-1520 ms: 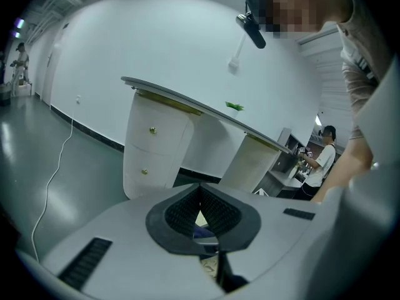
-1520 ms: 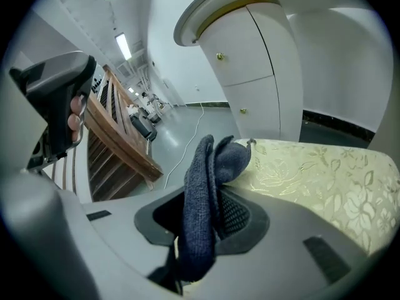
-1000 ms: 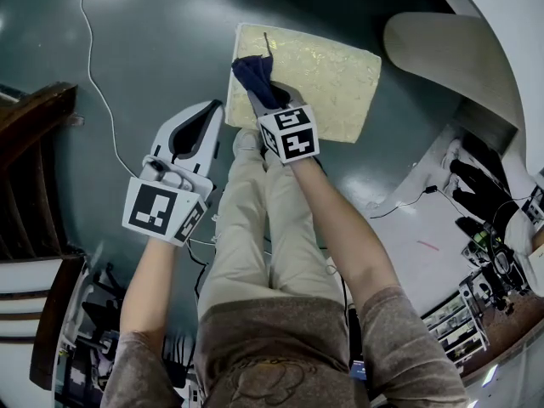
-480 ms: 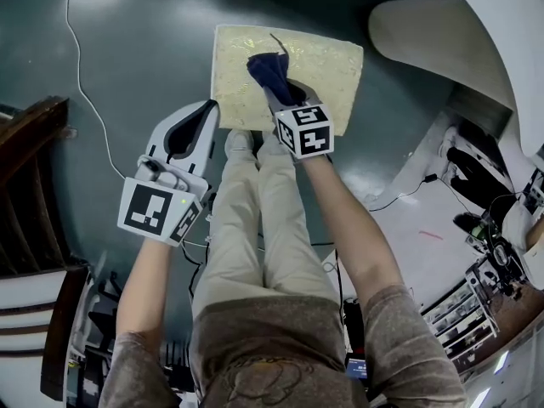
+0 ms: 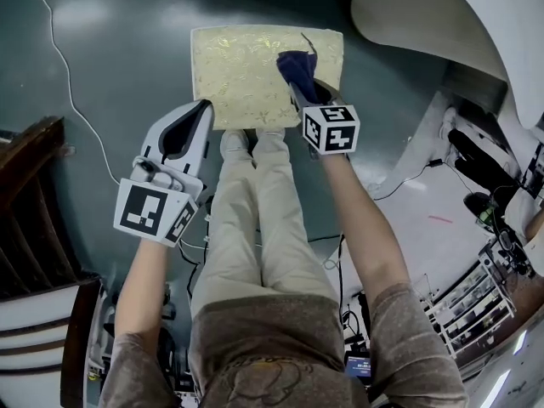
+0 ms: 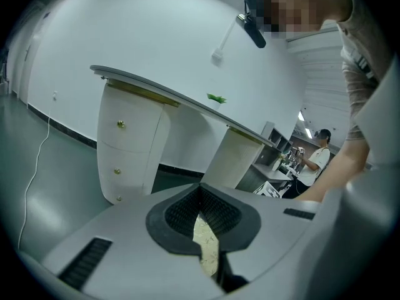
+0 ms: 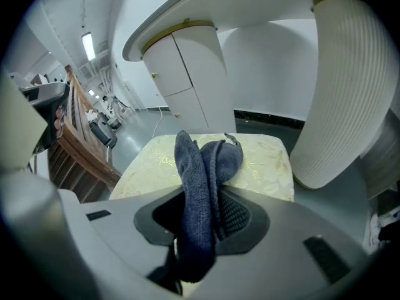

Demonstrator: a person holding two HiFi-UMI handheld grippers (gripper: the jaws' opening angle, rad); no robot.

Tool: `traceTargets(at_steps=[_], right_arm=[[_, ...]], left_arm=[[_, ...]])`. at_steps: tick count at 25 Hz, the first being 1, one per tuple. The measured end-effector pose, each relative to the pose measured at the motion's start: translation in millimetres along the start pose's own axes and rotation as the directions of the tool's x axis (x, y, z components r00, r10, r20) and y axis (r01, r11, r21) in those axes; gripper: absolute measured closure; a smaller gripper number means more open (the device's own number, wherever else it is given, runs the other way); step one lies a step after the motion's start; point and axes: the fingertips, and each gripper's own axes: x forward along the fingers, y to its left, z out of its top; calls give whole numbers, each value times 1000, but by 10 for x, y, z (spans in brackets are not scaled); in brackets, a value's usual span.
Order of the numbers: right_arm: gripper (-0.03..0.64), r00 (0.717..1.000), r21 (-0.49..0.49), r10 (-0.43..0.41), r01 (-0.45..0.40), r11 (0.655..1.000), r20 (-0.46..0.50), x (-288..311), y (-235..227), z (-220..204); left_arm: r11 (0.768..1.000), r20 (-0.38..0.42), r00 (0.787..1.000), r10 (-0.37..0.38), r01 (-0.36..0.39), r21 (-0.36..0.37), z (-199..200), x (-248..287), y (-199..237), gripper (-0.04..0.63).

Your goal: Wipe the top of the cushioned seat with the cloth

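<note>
The cushioned seat (image 5: 242, 75) is a cream square with a pale gold pattern, lying on the dark floor ahead of my feet. A dark blue cloth (image 5: 297, 65) rests on the seat's right part, bunched up. My right gripper (image 5: 309, 90) is shut on the cloth, which folds up between its jaws (image 7: 199, 212) over the cushion (image 7: 265, 161). My left gripper (image 5: 197, 113) hangs beside the seat's near left corner, off the cushion, shut with nothing in it. Through its jaws (image 6: 204, 229) only a sliver of cushion (image 6: 205, 247) shows.
A white vanity with drawers (image 6: 131, 139) stands beyond the seat. A white ribbed curved piece (image 7: 350, 92) rises close on the right (image 5: 408, 15). Dark wooden furniture (image 5: 30, 185) is at the left, and a white cable (image 5: 64, 83) runs over the floor. My shoes (image 5: 255, 140) touch the seat's near edge.
My right gripper has dragged the cloth across the seat from its left edge to its right part. The left gripper has stayed beside the near left corner.
</note>
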Motion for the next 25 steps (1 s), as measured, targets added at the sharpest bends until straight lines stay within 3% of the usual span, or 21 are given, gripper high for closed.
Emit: traceTargets(at_steps=[17,21,25], right_arm=[[495,979,153,-203,201,968,-1,-510,-961,-246],[497,973,232,-230,225,946,-6,-621,-1095,-352],[497,972,241,-233,226,944,3,-741,-1047,-363]], left_arm=[[998,-25,998,-58,58,16,-9,11,-58,586],[998,-25,998,-64,64,19,-7,-6,-63,586],[999,-14,999,-51,51,6,41,-47,-32,586]])
